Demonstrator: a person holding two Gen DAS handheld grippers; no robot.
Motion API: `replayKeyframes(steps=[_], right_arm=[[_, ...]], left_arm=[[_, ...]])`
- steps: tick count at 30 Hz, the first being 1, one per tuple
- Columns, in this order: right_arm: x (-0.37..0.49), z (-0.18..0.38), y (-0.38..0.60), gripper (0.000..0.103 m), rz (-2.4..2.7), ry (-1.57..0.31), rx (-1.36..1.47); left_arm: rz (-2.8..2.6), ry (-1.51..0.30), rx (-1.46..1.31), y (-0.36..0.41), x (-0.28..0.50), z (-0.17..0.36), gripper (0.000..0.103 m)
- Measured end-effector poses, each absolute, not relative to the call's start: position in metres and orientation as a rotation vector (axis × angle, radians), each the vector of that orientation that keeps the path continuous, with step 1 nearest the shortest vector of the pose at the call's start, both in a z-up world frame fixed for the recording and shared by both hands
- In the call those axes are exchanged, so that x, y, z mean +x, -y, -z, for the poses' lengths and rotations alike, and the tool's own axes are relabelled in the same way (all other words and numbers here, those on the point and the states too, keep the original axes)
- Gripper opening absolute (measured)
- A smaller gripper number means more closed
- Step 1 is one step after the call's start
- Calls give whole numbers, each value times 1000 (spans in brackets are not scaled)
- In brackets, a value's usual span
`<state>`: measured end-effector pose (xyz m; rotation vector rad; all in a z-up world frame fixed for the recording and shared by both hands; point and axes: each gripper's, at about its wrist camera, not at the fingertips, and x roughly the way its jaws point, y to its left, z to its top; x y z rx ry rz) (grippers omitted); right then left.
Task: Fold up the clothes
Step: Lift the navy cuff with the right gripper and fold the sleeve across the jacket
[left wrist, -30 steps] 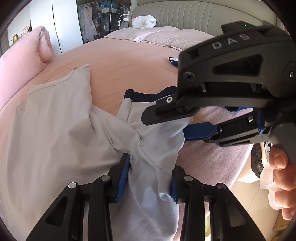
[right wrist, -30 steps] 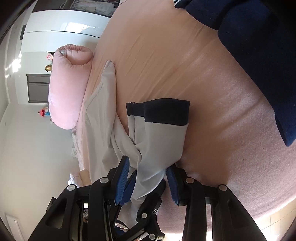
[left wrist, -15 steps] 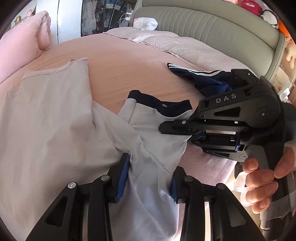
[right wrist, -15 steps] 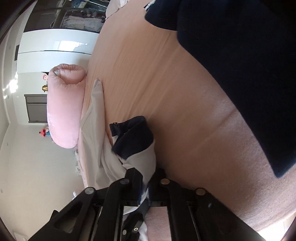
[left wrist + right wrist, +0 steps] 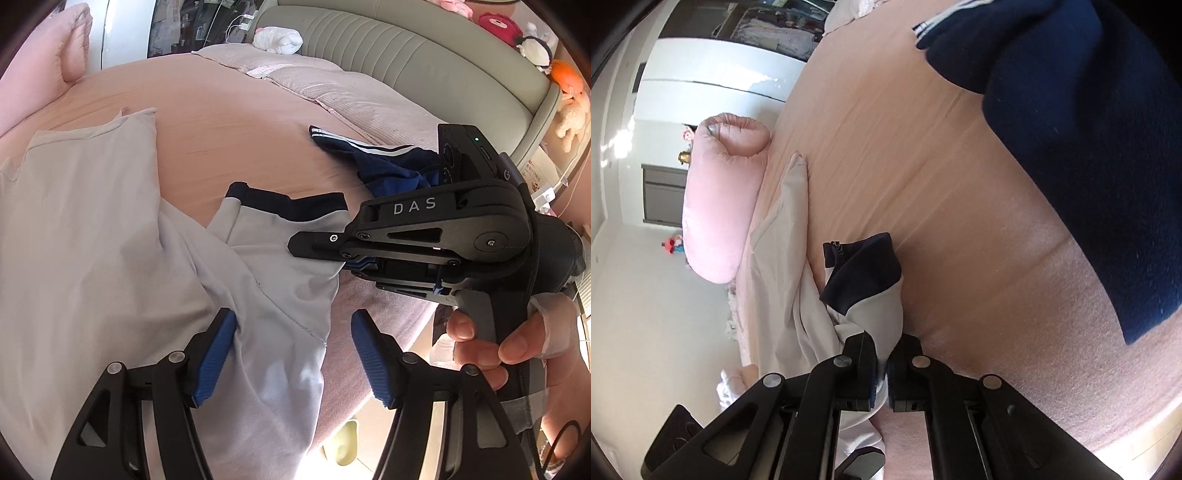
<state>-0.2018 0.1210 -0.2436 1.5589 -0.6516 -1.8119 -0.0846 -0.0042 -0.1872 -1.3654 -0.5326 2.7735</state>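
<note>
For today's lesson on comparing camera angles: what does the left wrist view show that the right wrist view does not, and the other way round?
Only the left wrist view shows the open left gripper, the hand holding the right gripper, the headboard and the soft toys.

Only the right wrist view shows the white wardrobe.

Both show the grey shirt with its navy-cuffed sleeve, pinched by the right gripper, the navy garment, the pink cushion and the bed.
</note>
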Motion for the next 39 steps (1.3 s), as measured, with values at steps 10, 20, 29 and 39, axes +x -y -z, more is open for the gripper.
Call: replayKeyframes(steps=[10,20,29,39], right_arm=[[-195,204,-102,2,1754,628,1479],[-191,182,-75,2,1740,528,1479],[-181,171,-67,3,1697,519,1482],[-163,161,-48,4,1678,429,1467]], left_arm=[[-2732,636,-1171,17,-80,168,63],[-2890,545,-1148,11,-88,164,63],[-2928,585,-1155,16,-90,160,62],[-2868,918,-1220,50,-75,175,15]])
